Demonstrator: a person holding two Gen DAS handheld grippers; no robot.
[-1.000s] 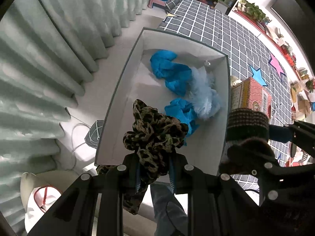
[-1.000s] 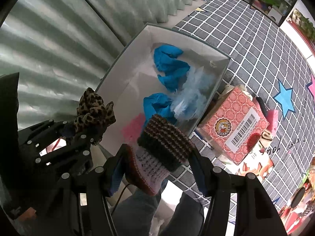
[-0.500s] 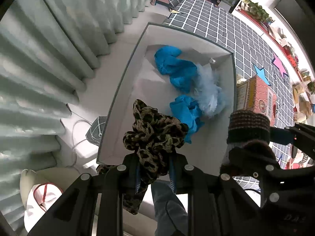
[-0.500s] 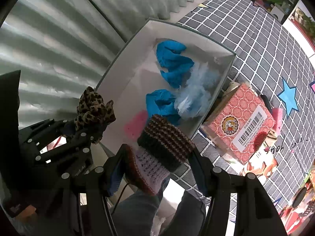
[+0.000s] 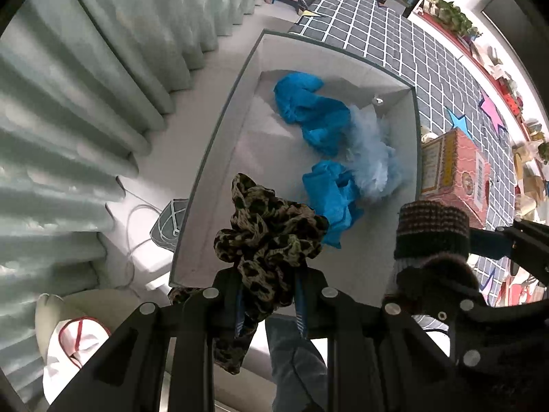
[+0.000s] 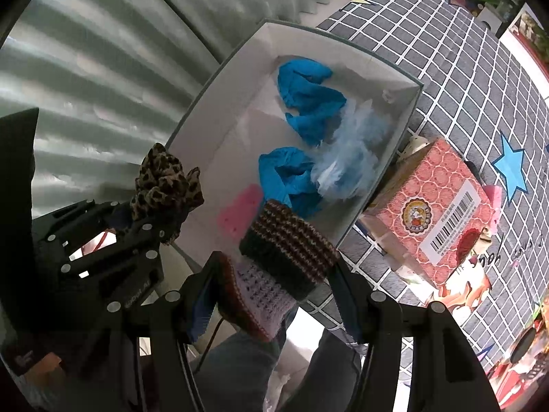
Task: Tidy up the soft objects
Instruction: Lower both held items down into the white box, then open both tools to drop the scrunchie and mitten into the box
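Left gripper (image 5: 267,295) clamps leopard scrunchie (image 5: 271,237), right gripper (image 6: 274,292) pinches knit sock (image 6: 281,257), both over white box (image 6: 219,68) near end. Floppy, light stuff; we'd grab bunched middles.

Open box (image 5: 219,158) on checked tablecloth (image 5: 405,44), gloves (image 5: 308,110) and feather tuft (image 5: 372,158) inside, sponge (image 6: 240,211) at near end, printed carton (image 6: 435,213) just right, curtain (image 5: 85,86) left.

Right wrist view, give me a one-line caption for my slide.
Right tongs grip a striped knit sock above the white box of blue soft items, left tongs alongside holding a leopard scrunchie.
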